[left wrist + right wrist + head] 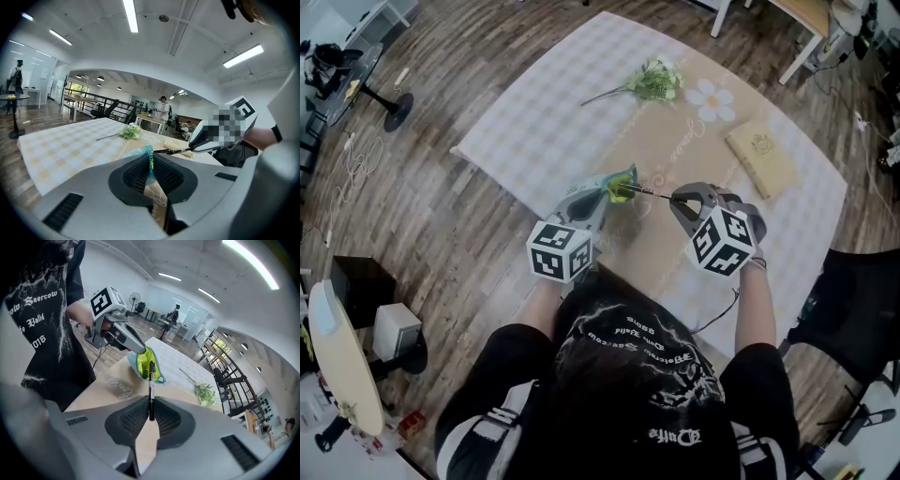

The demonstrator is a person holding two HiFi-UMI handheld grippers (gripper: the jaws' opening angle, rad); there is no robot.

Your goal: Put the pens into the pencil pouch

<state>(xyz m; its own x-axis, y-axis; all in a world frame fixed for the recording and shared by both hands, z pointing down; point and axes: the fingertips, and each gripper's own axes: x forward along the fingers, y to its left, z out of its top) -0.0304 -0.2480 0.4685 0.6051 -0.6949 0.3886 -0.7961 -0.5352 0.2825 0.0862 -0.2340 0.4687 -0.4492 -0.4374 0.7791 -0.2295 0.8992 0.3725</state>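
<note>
The bench [534, 131] is seen spread with a checked covering, and above it the green pencil pouch [146, 363] is held up, its edge pinched between the closed left tongs [151, 171]. A black pen [151, 390] is clamped by its near end in the closed right tongs [150, 417], its far end laid at the pouch's open mouth.

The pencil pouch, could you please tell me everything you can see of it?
The pencil pouch is small and soft, fabric by its look, teal outside with a yellow-green lining. The left gripper is shut on its teal edge and holds it up over the table, its mouth gaping toward the right gripper. The black pen in that gripper's jaws reaches into the mouth.
</note>
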